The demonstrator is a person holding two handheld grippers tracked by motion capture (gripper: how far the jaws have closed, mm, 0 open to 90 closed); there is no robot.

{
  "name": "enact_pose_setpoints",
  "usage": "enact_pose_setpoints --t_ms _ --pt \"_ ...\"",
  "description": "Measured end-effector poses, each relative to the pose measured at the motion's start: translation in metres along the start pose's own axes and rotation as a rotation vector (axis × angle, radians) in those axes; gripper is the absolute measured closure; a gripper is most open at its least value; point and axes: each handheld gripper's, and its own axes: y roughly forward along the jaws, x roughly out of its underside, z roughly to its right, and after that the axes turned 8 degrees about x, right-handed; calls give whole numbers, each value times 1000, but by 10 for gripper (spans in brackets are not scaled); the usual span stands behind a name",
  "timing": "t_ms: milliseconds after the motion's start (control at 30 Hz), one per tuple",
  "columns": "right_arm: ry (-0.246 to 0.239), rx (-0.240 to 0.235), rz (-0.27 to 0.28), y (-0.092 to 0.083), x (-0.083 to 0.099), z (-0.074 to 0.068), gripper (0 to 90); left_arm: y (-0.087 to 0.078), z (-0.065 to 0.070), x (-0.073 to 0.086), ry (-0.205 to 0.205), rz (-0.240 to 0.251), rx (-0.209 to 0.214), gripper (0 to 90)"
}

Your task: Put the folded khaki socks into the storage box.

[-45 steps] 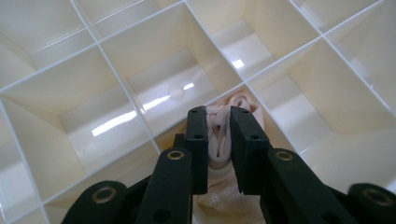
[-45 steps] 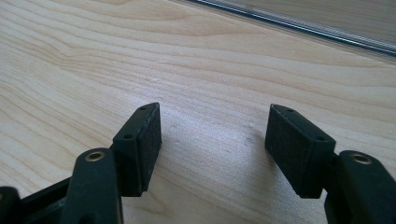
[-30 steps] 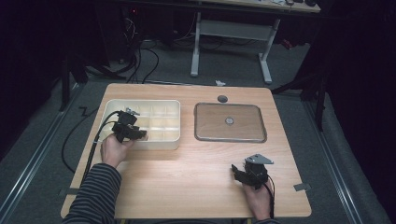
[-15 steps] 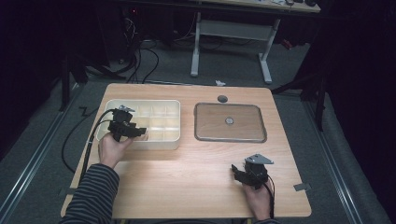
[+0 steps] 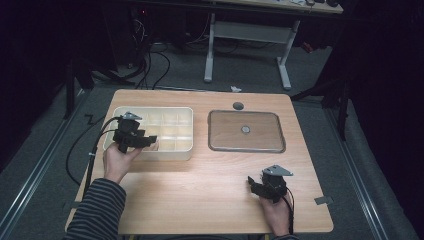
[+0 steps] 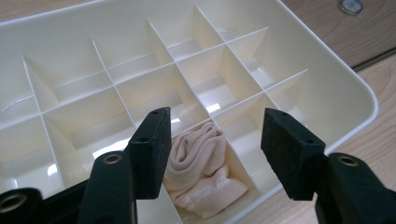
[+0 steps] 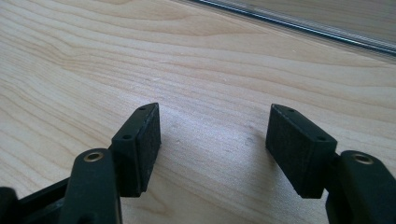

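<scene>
Change since the earlier frame: the left gripper (image 5: 150, 142) has shifted slightly farther over the divided tray (image 5: 185, 152), toward its near wall; the right gripper (image 5: 254, 186) is unmoved.

Left fingers (image 6: 150, 149): spread wide, holding nothing, poised above the tray's near row of compartments.

Rolled sock (image 6: 201, 170): pale pink, lying in a near-row compartment of the tray, directly between and below the left fingers, touching the compartment walls; apart from the fingers. All other compartments of the tray seen here are vacant.

Right fingers (image 7: 140, 147): spread wide, holding nothing, resting low over bare worktop (image 5: 200, 190), well apart from the tray, near the worktop's front edge.

Clear lid (image 5: 246, 131): flat on the worktop just beside the tray, on its right.

Step in hand, as judged: the sock appears placed in its compartment and let go, or else about to be picked up; the frames cannot settle which.

Next move, as judged: either lift the left gripper straight up clear of the dividers, or lower and close it on the sock without catching the thin walls.
</scene>
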Motion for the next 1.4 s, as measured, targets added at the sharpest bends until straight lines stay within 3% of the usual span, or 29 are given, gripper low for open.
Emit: enact_pose_setpoints --t_ms 200,333,433,933,1033,1233,1400 --pt "-1 0 0 0 0 0 354 -9 6 2 20 21 -4 434" --pt "1 0 -1 0 0 0 355 -13 8 5 12 35 13 438" --pt "0 0 0 0 0 0 354 -15 10 8 9 45 -1 444" --pt "0 -1 -1 0 0 0 354 -18 21 20 29 79 7 411" --pt "-1 -1 -1 0 0 0 354 -17 23 21 11 61 11 419" --pt "1 0 -1 0 0 0 355 -19 27 25 17 57 17 433" --pt "1 0 -1 0 0 0 354 -21 29 28 3 63 25 393"
